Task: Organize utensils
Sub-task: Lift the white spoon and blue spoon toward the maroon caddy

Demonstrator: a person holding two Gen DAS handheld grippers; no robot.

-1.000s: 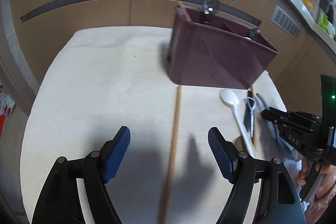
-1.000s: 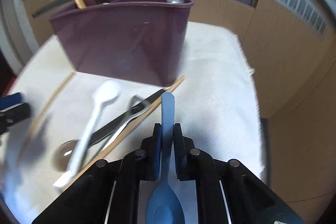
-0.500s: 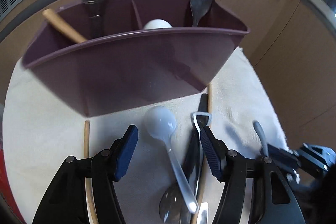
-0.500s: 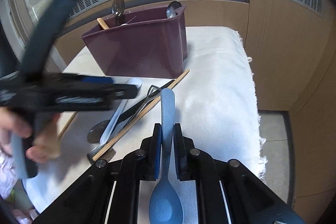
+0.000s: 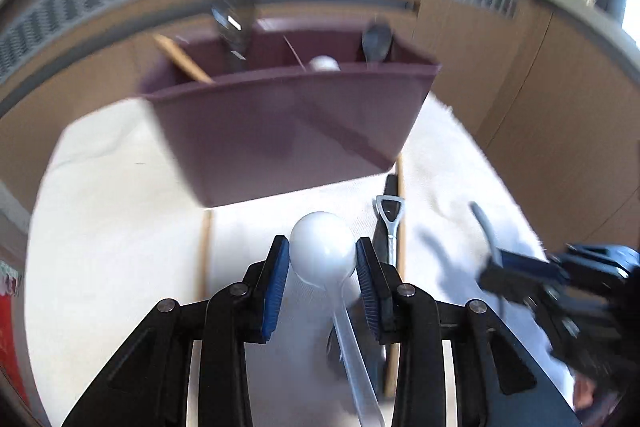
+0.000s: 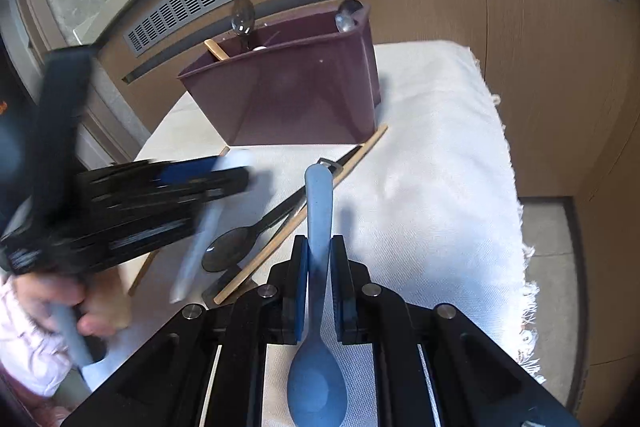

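My left gripper (image 5: 322, 259) is shut on the bowl of a white plastic spoon (image 5: 323, 245), held above the cloth; it also shows blurred in the right wrist view (image 6: 224, 175). My right gripper (image 6: 319, 255) is shut on the handle of a blue spoon (image 6: 318, 383), its bowl toward the camera; it also shows at the right of the left wrist view (image 5: 516, 273). The maroon utensil caddy (image 5: 288, 131) (image 6: 296, 99) stands ahead with spoons and a wooden stick in its compartments.
On the white cloth (image 6: 432, 163) lie a dark metal spoon (image 6: 236, 247), a peeler (image 5: 390, 223), and wooden chopsticks (image 6: 304, 215) (image 5: 205, 251). Wooden cabinet panels with vents stand behind. The cloth's frayed edge (image 6: 524, 267) drops to the floor at right.
My left gripper swung from the bare cloth to the spoon pile, closed on the white spoon's bowl and lifted it. My right gripper kept hold of the blue spoon and drew back.
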